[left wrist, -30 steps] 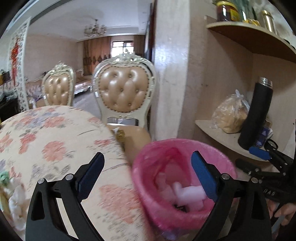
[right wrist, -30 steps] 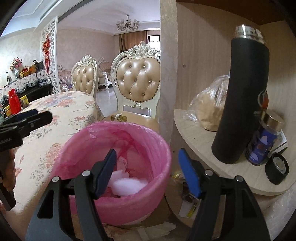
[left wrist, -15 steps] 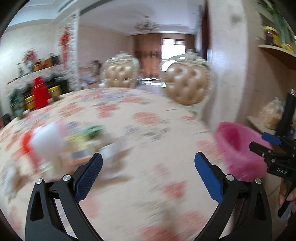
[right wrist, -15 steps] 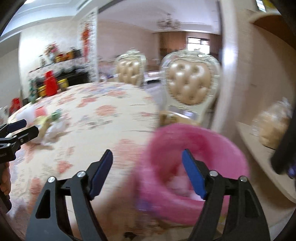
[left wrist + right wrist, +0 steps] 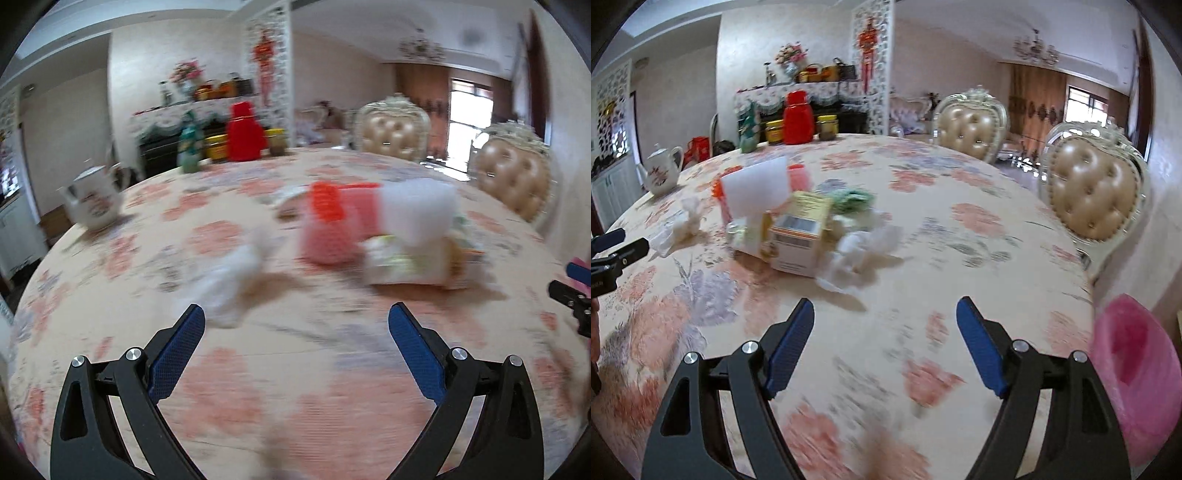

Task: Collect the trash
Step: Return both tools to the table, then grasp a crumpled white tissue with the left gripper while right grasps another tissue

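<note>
**Both claws empty above the flowered table, trash heaped ahead**

Left gripper (image 5: 295, 325) spread wide over the floral tablecloth (image 5: 258, 387), nothing between the blue pads (image 5: 177, 354). Right gripper (image 5: 886, 325) likewise parted and empty, tilted down toward the cloth.

In the left wrist view, heavily blurred: crumpled white tissue (image 5: 229, 284) just beyond the left pad at about 11 o'clock; past it, at 1 o'clock, a heap of trash, with a red-orange mesh piece (image 5: 328, 229), a white foam block (image 5: 417, 210) leaning on top, and a pale carton (image 5: 402, 266) in front. Right claw's tip poking in at 3 o'clock at the frame edge.

In the right wrist view, sharper: same heap at 11 o'clock, an orange-and-white box (image 5: 798, 243) nearest, foam block behind it, green wrapper (image 5: 857, 199) at the back, more crumpled tissue (image 5: 860, 251) touching the box on its right side. Pink-lined bin (image 5: 1134, 376) at 4 o'clock, beside the table edge and below it, well apart from the heap. Left claw's tip visible at 9 o'clock.

Far rim of the table: white teapot (image 5: 661, 170), red jug (image 5: 798, 118), small jars. Two tufted chairs (image 5: 1097, 192) around the right side.
</note>
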`<action>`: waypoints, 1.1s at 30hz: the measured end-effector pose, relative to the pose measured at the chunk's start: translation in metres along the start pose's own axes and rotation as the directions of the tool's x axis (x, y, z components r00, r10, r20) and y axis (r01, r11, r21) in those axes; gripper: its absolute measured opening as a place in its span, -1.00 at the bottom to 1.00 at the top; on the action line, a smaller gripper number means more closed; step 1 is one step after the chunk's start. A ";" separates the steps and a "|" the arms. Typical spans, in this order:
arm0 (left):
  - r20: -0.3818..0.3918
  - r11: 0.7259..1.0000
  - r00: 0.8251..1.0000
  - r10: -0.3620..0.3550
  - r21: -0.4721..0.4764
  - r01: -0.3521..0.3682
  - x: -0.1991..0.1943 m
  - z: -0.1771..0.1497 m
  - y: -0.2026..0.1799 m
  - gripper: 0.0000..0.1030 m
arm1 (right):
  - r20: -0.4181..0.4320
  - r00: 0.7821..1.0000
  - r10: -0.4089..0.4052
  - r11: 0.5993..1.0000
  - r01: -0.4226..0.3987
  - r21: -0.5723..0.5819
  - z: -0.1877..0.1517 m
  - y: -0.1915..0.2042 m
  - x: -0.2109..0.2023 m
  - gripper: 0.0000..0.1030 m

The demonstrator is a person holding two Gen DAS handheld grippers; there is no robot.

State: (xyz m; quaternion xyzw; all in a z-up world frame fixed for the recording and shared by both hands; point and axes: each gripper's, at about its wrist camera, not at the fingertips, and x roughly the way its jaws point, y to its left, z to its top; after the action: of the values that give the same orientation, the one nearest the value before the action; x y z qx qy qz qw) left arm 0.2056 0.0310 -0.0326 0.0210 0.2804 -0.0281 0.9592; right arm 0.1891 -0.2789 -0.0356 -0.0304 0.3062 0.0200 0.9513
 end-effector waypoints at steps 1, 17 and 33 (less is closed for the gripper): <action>-0.010 1.000 1.000 0.023 -0.015 -0.023 0.004 0.001 0.016 0.82 | -0.001 1.000 0.000 1.000 0.000 -0.004 0.003 0.003 0.003 0.49; -0.200 0.999 0.980 0.026 -0.030 -0.033 0.111 0.040 0.051 0.81 | -0.107 0.994 0.024 0.995 -0.014 0.097 0.042 0.002 0.086 0.18; -0.317 0.999 0.948 -0.037 -0.044 0.024 0.138 0.036 0.045 0.07 | -0.254 0.967 0.022 0.998 -0.005 0.065 0.047 0.017 0.130 -0.35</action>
State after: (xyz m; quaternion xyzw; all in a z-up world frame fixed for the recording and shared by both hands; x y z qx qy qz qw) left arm 0.3441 0.0683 -0.0758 0.0017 0.4317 -0.0335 0.9014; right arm 0.3208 -0.2560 -0.0746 -0.0001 0.4264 0.0126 0.9044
